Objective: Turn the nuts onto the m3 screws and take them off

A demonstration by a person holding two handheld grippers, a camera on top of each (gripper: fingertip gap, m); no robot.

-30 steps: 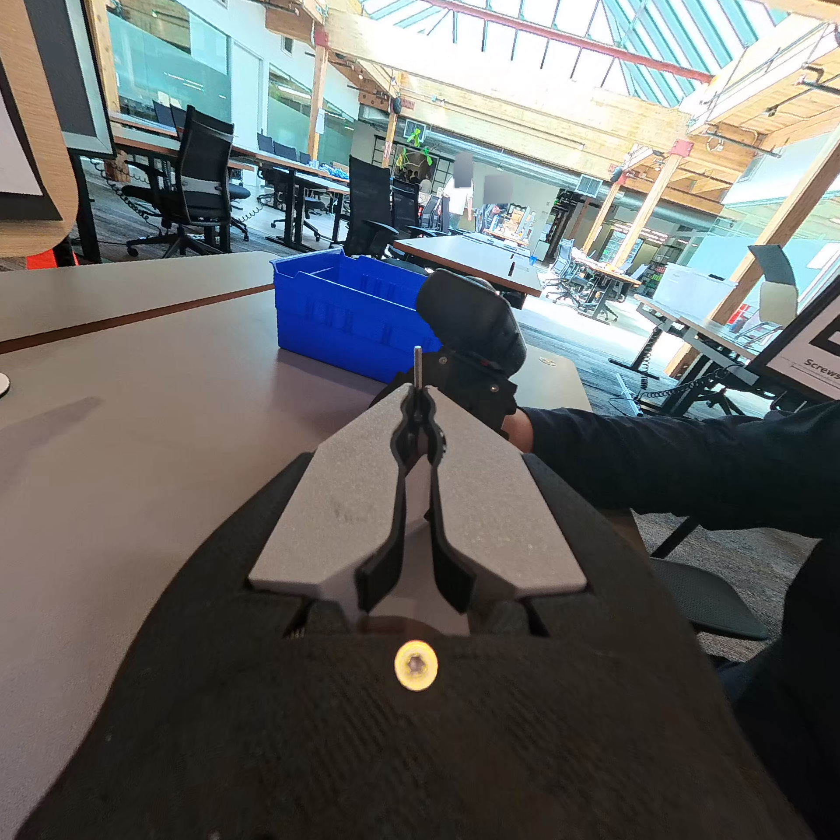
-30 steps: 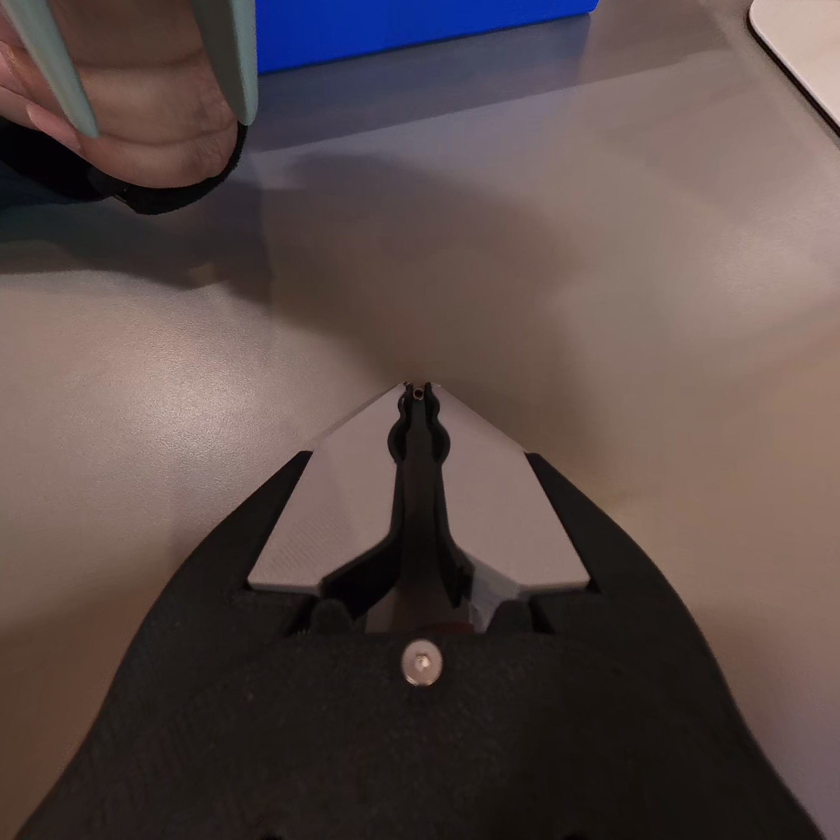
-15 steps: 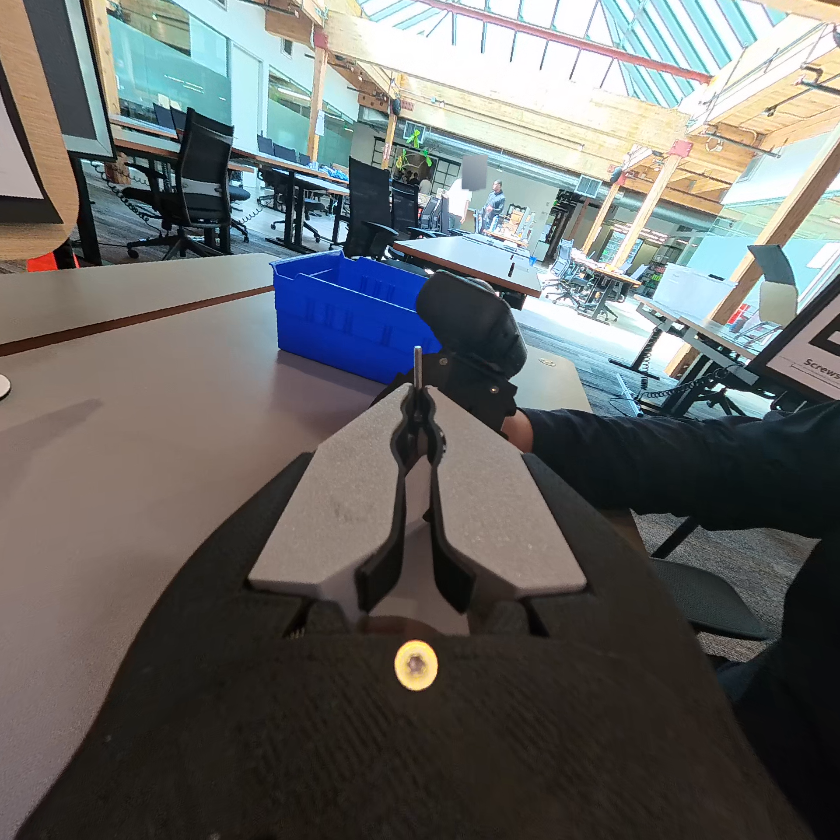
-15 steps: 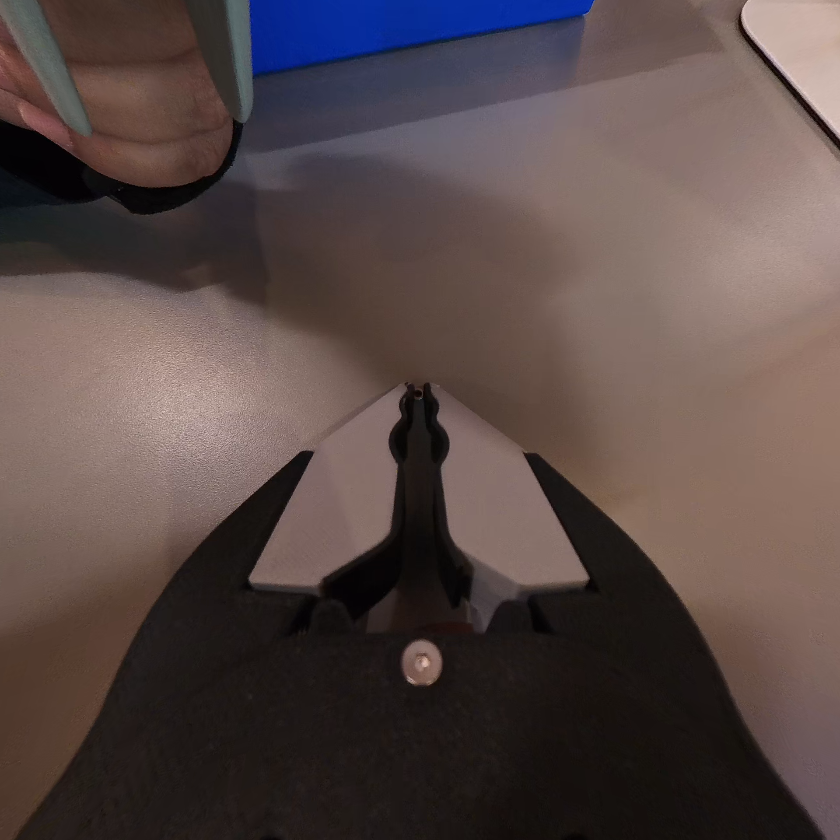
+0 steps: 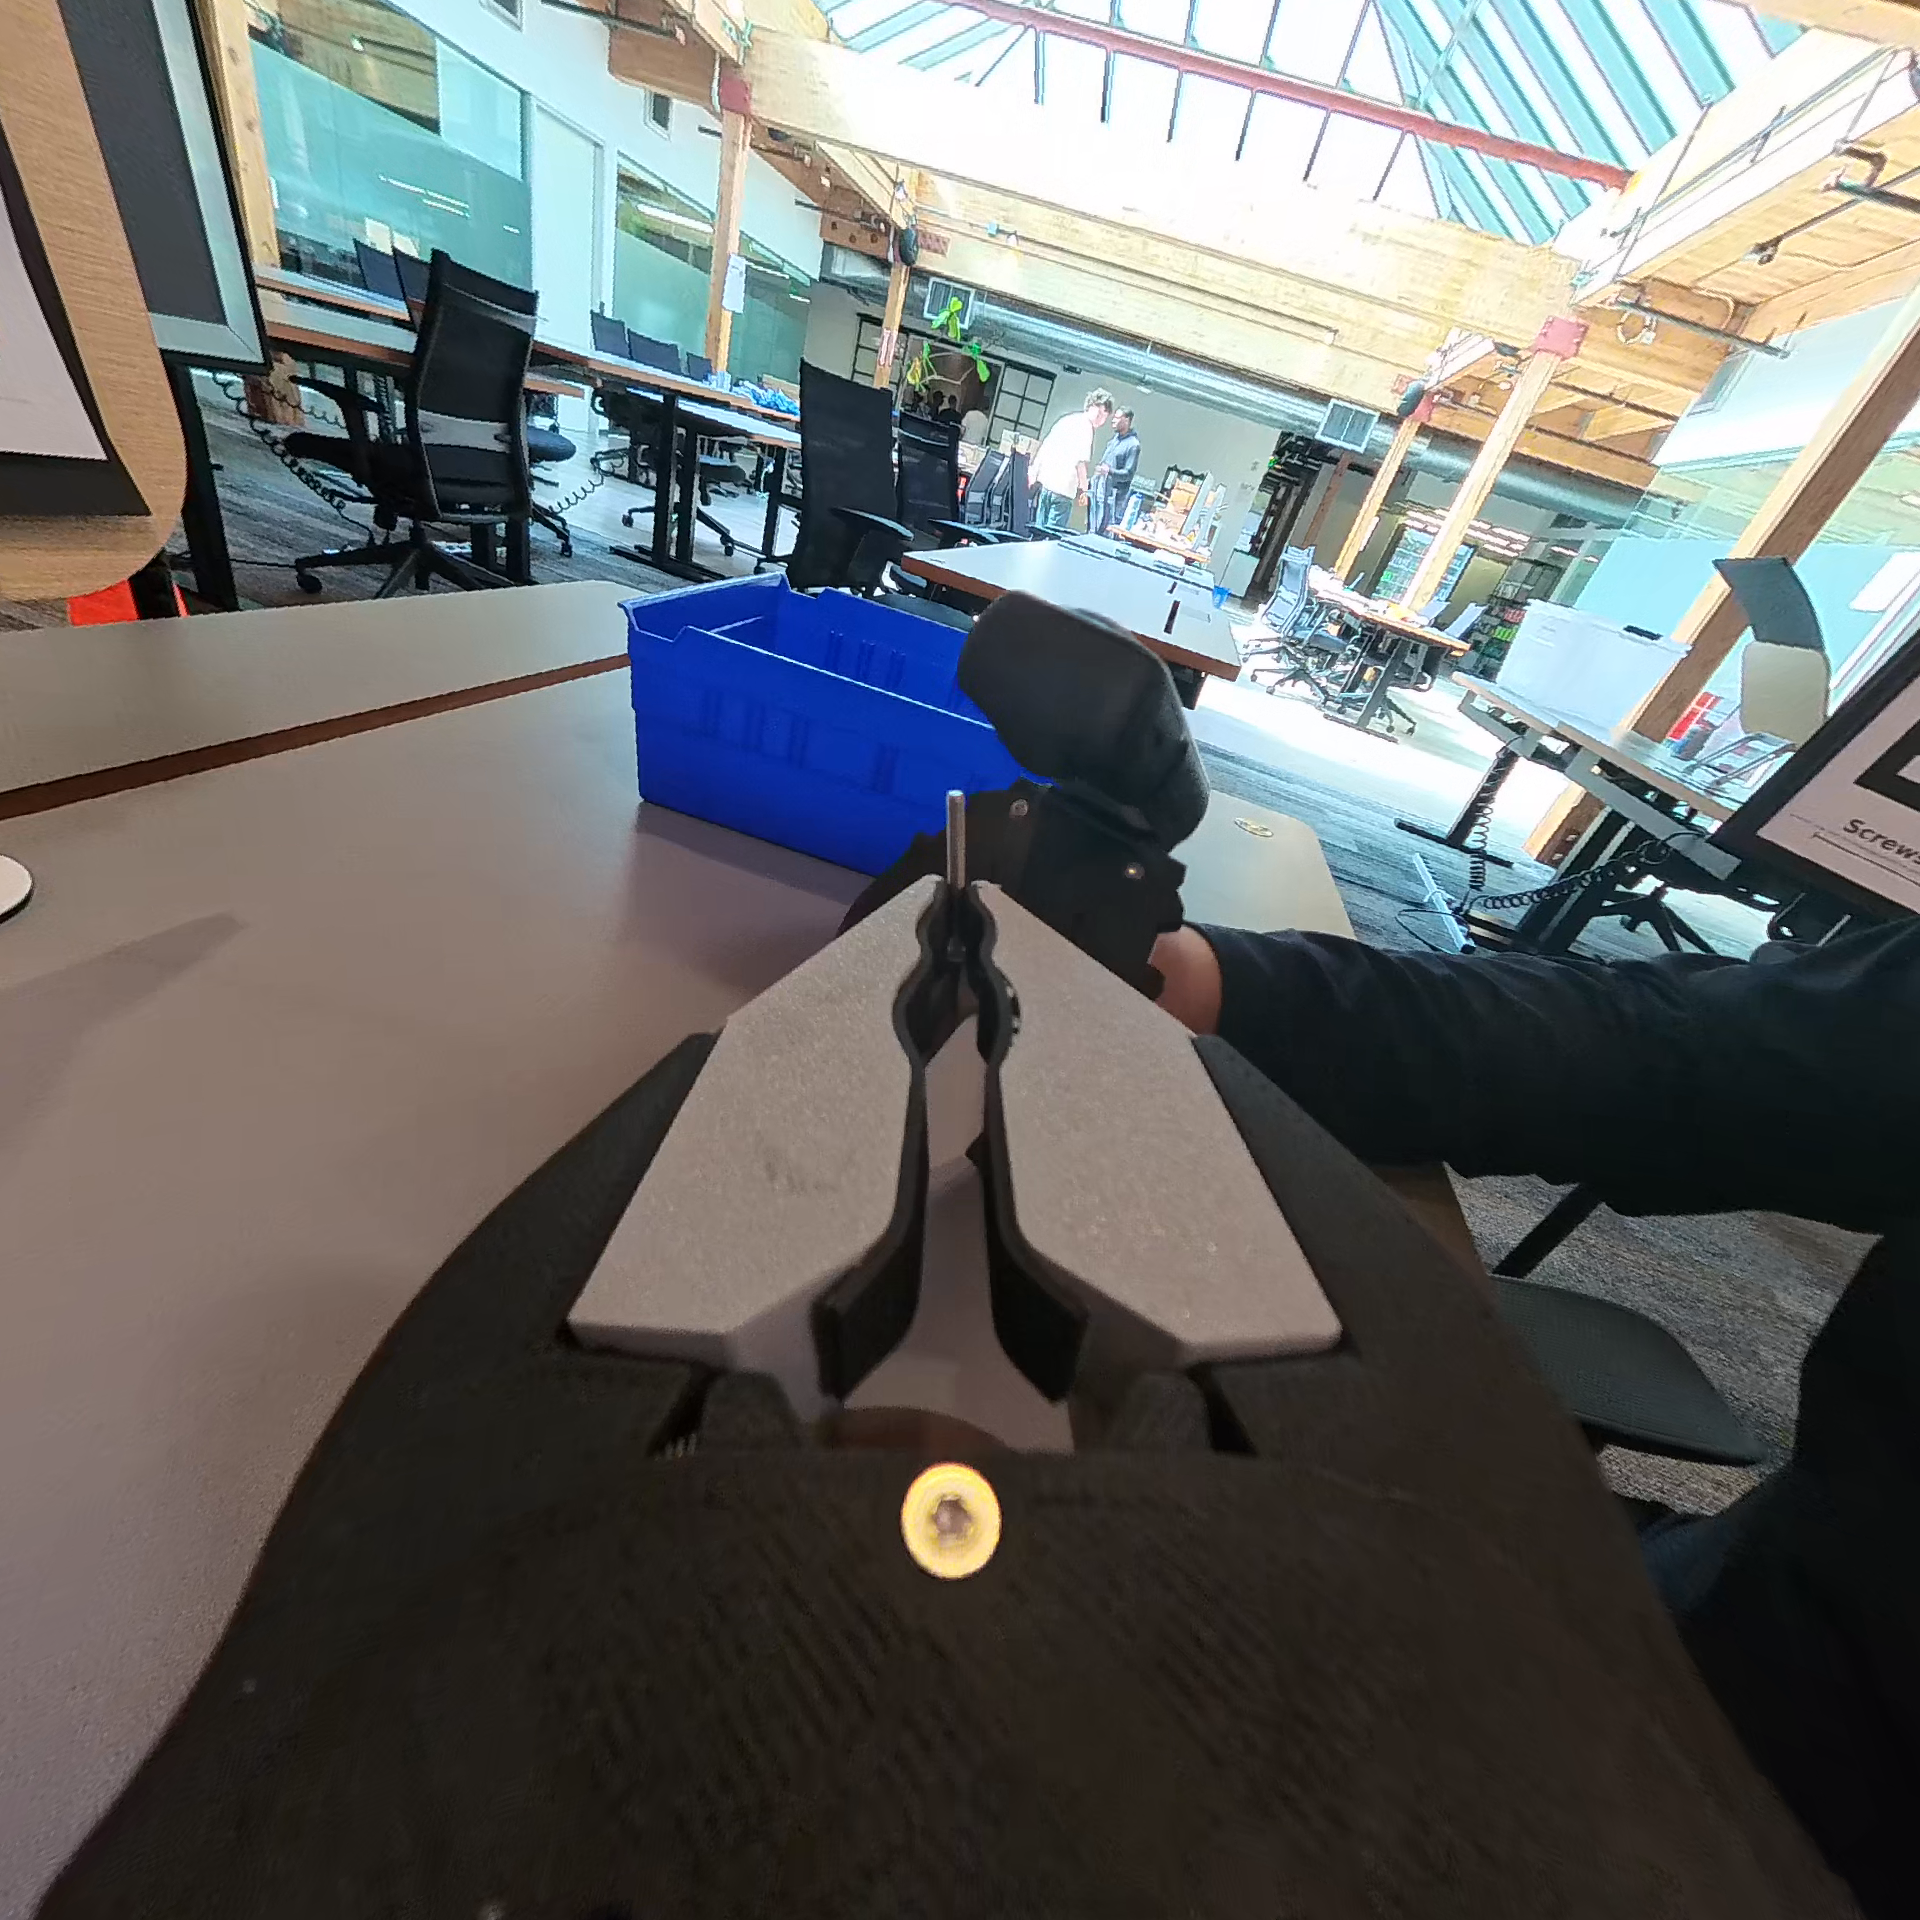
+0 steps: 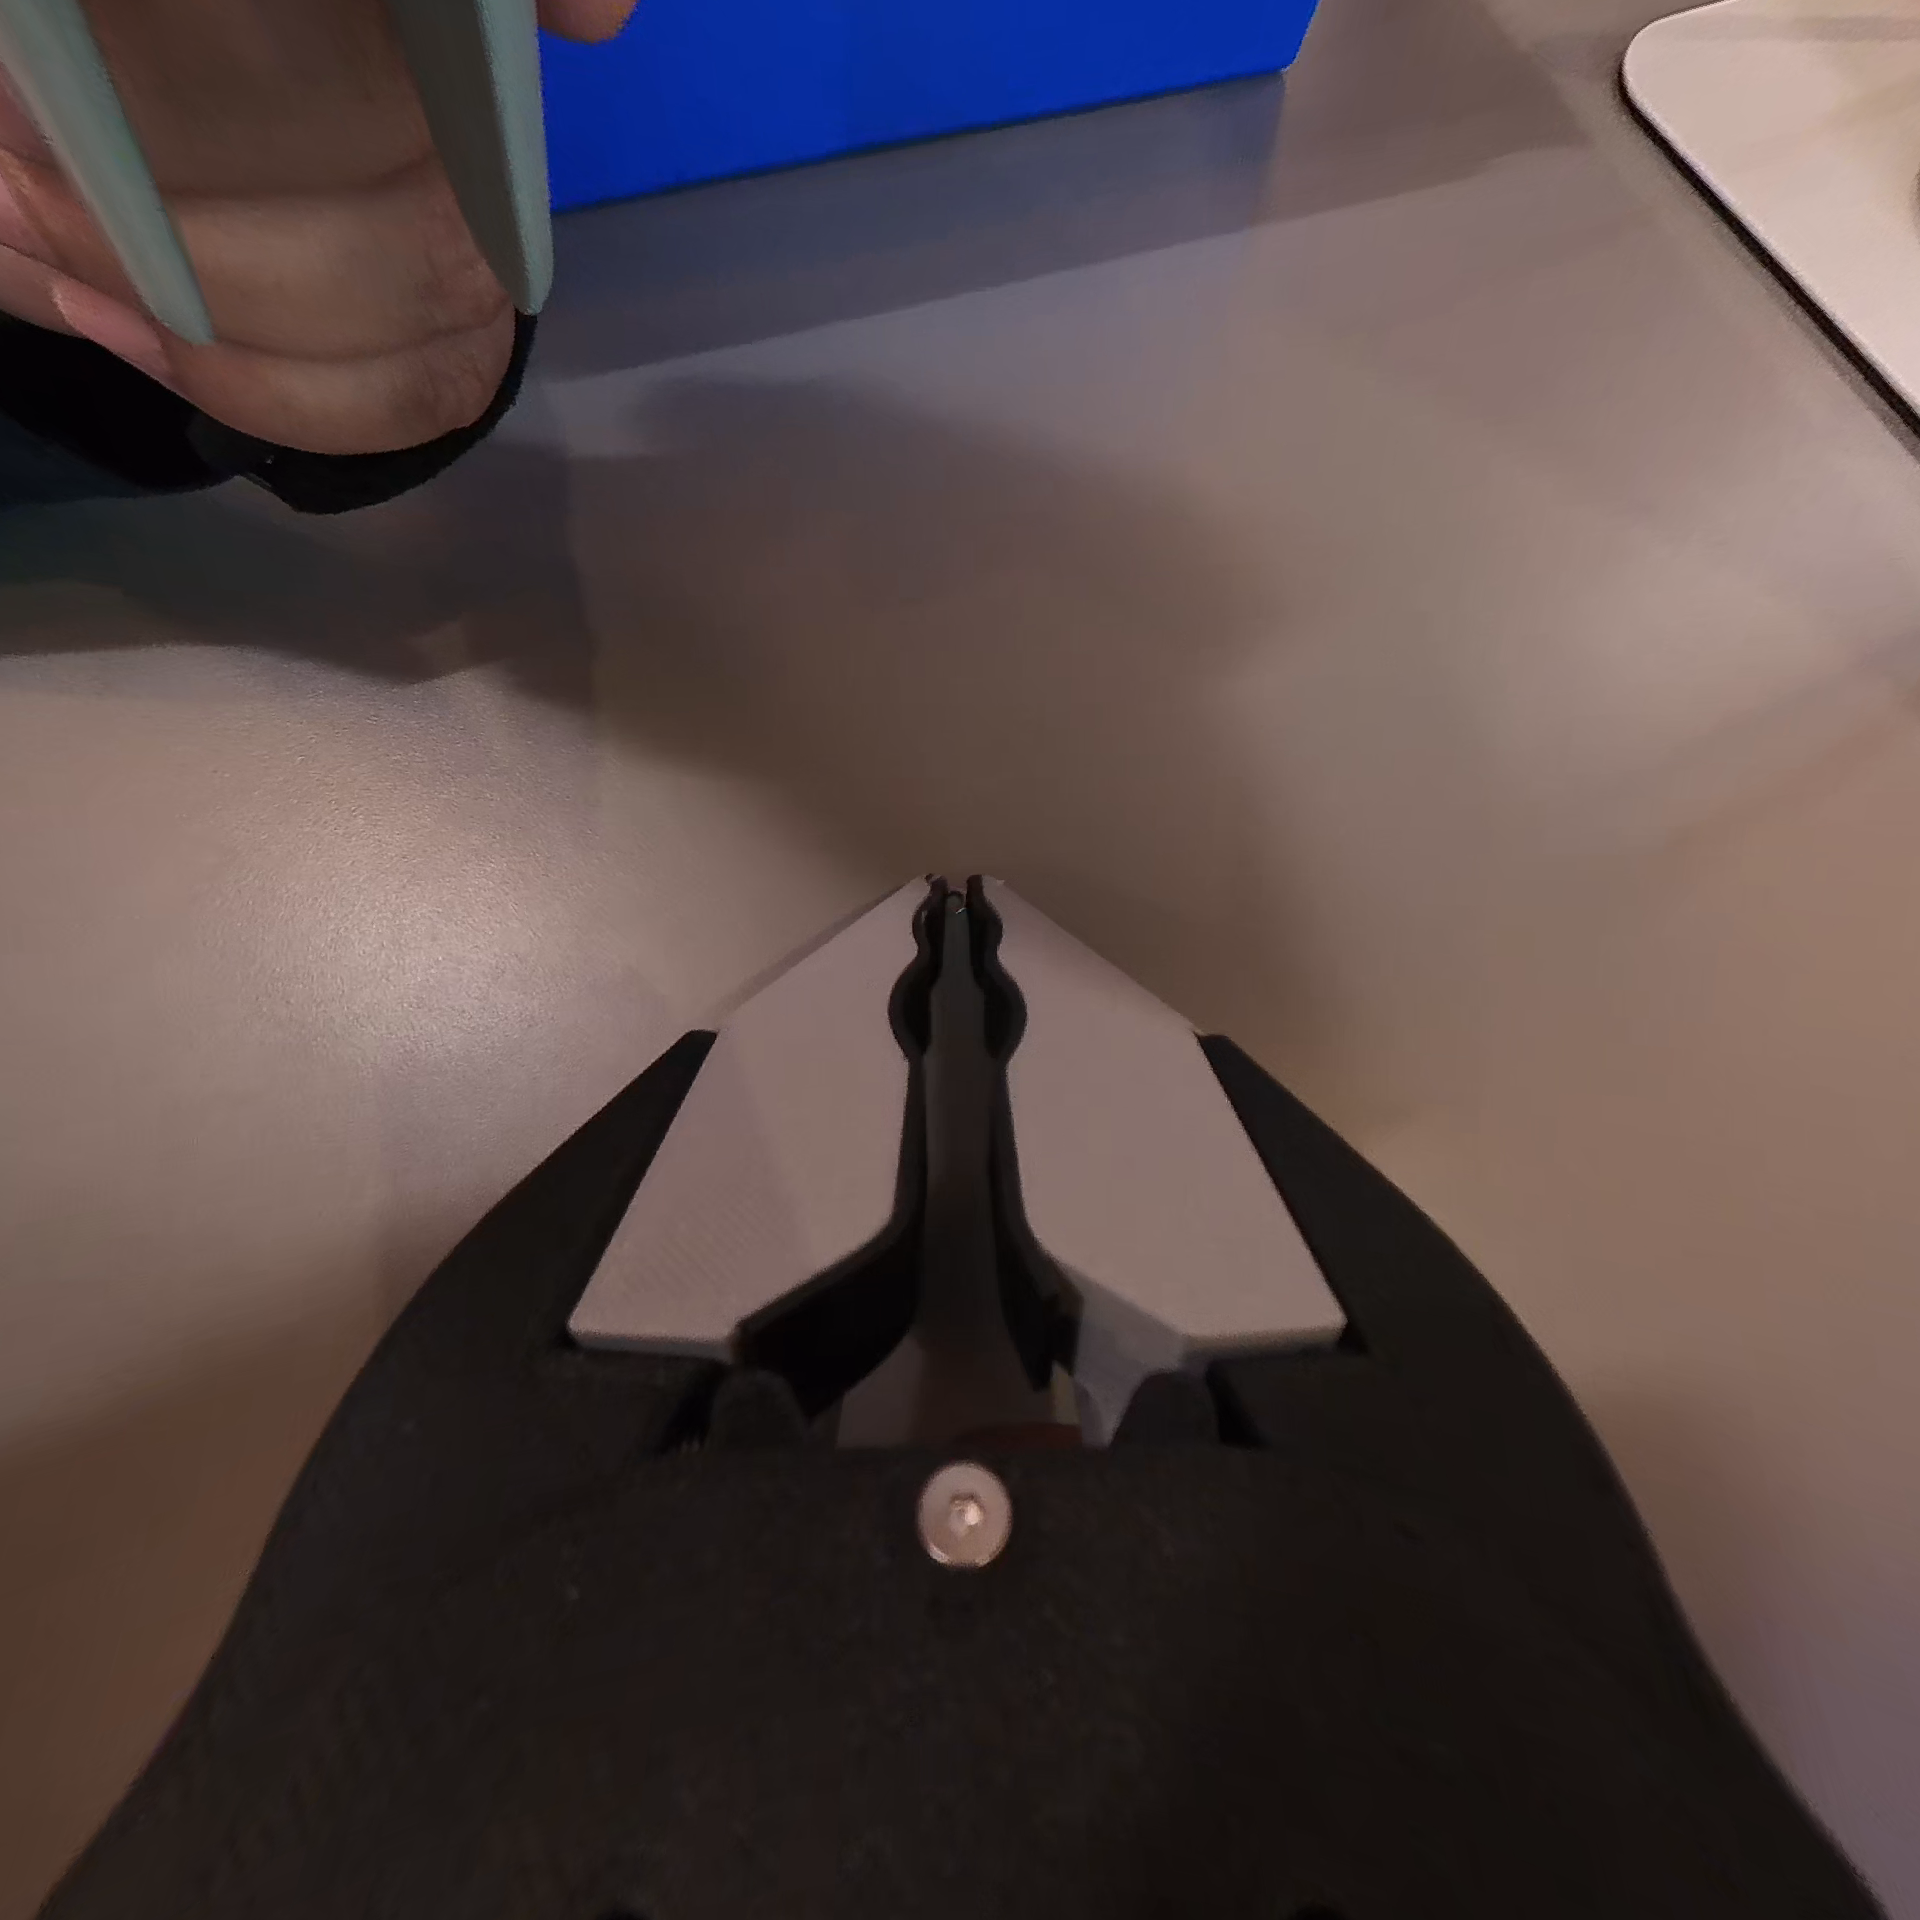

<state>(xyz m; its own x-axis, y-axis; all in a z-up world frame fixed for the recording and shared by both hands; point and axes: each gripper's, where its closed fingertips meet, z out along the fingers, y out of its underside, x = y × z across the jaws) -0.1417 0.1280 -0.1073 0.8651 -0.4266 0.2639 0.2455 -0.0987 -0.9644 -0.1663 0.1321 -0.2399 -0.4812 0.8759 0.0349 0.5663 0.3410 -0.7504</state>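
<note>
In the left wrist view my left gripper (image 5: 956,906) is shut on an M3 screw (image 5: 954,844). The thin metal shaft stands straight up out of the tips, above the grey table (image 5: 364,935). The black body of my right gripper (image 5: 1081,748) sits just behind the screw, with its fingers hidden. In the right wrist view my right gripper (image 6: 956,896) points down at the table (image 6: 1247,675) and is shut on a tiny dark nut (image 6: 957,910), barely visible between the tips.
A blue bin (image 5: 790,717) stands on the table behind the grippers and also shows in the right wrist view (image 6: 883,94). A hand (image 6: 291,260) with pale green strips is at the top left. A white pad (image 6: 1787,156) is at the top right. A dark sleeve (image 5: 1507,1039) reaches in from the right. The left gripper's tips are roughly 12 centimetres from the right gripper's.
Almost nothing. The right wrist view has drifted slightly, so the hand and bin sit a little lower. The nut's ring shows less clearly than 1 s ago.
</note>
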